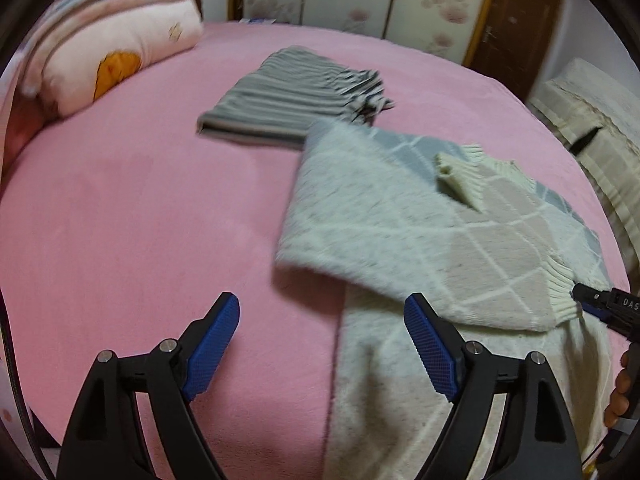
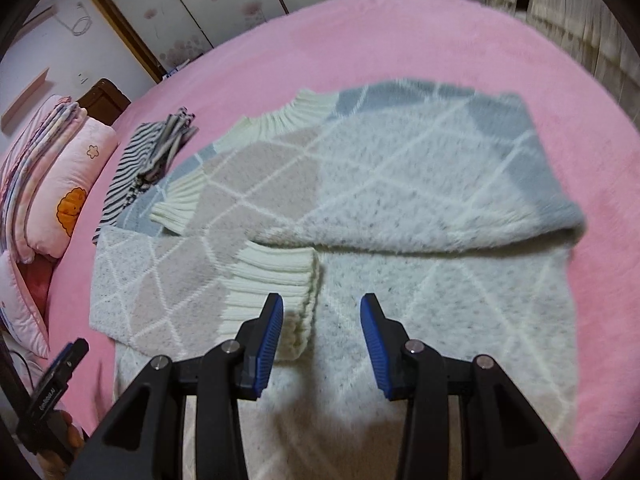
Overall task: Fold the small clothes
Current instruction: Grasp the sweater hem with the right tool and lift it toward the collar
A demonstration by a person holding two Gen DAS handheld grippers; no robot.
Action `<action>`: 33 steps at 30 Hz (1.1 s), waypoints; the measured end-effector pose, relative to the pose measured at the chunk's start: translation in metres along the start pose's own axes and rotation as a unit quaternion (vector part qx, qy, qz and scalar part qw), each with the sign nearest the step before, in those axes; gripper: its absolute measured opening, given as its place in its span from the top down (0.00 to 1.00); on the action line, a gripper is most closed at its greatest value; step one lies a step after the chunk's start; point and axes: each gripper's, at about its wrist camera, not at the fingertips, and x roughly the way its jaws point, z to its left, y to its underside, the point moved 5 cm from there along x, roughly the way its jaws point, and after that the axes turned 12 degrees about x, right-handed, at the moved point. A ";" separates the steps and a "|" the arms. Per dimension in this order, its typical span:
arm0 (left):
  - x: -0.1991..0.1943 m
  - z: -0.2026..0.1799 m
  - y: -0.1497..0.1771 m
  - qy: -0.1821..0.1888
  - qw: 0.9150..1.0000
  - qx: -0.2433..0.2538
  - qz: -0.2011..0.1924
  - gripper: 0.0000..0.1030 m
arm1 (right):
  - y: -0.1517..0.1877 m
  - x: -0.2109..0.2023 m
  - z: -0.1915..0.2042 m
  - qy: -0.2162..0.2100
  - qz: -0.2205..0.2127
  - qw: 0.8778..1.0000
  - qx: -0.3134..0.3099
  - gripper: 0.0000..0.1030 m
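Both sleeves folded across the diamond-knit sweater (image 2: 360, 184), tongs empty.

Left gripper (image 1: 320, 344) wide, right gripper (image 2: 320, 328) wide over the ribbed cuff (image 2: 272, 276); striped garment (image 2: 148, 160) already folded at ten o'clock, clearing space.

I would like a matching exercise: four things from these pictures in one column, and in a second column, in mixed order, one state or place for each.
Things:
1. diamond-pattern sweater
2. striped garment
3. pillow
4. left gripper

States or places:
A. open, holding nothing
B. at the edge of the pink bed cover, under stacked bedding
C. folded, beyond the sweater
D. sleeves turned in over the body

Pairs: 1-D, 2-C, 3-B, 4-A
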 end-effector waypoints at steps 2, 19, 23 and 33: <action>0.007 0.003 0.004 0.006 1.000 -0.012 0.008 0.19 | -0.002 0.010 -0.001 -0.005 0.009 1.000 0.007 0.60; 0.036 -0.004 0.001 0.026 0.999 -0.038 0.008 0.19 | -0.033 -0.062 0.121 -0.051 -0.097 0.977 -0.183 0.91; 0.049 -0.007 -0.012 0.030 0.998 -0.062 0.006 0.19 | -0.069 -0.097 0.159 -0.054 -0.155 0.964 -0.211 0.91; 0.079 0.000 -0.033 -0.013 0.995 -0.090 0.028 0.19 | -0.137 -0.099 0.150 -0.020 -0.187 0.968 -0.166 0.90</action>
